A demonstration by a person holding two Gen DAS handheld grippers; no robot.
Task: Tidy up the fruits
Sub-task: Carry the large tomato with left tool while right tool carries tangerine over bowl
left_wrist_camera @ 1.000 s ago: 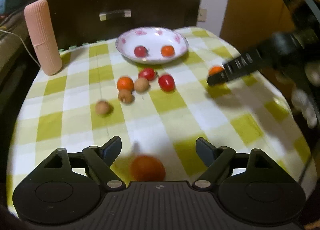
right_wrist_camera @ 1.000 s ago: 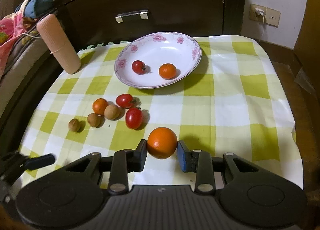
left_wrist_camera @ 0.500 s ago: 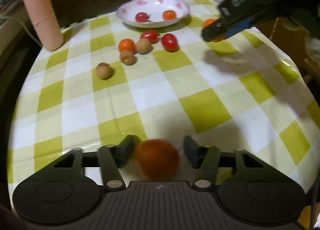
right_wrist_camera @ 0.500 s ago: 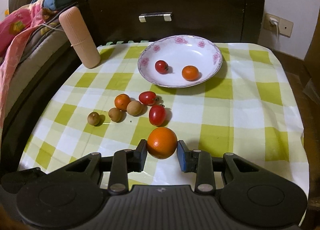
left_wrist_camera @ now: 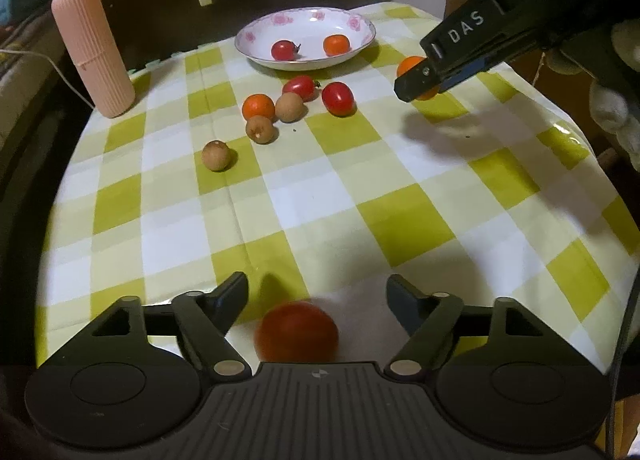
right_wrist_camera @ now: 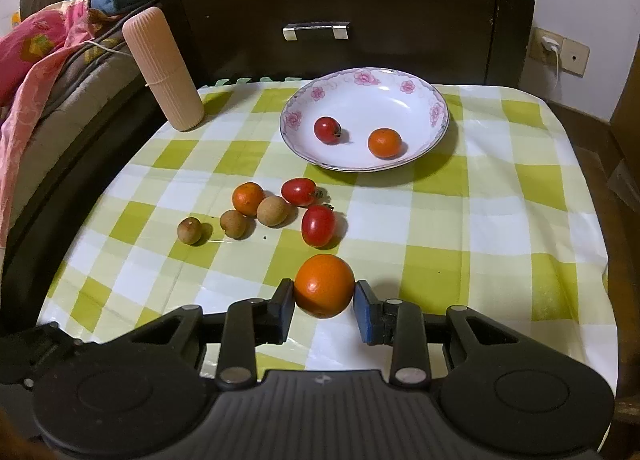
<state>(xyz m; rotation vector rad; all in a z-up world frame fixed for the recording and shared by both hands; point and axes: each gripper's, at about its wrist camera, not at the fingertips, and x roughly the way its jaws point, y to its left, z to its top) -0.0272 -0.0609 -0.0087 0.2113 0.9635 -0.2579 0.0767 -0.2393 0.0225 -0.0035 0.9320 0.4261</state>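
- Orange mandarin (right_wrist_camera: 324,291) stays pinched in the right claw (right_wrist_camera: 324,300), carried nearer the far floral plate (right_wrist_camera: 436,100).
- Left claw (left_wrist_camera: 316,296) has reopened wide; its blurred red tomato (left_wrist_camera: 297,331) sits loose, ungripped.

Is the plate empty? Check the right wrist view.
No, the plate holds a tomato and a small orange.

A blurred red fruit (left_wrist_camera: 296,330) is lying between the spread fingers of the left gripper (left_wrist_camera: 316,292), its lower part hidden behind the gripper body, while the right gripper (left_wrist_camera: 416,82) is covering most of an orange (left_wrist_camera: 409,65) in the left wrist view.
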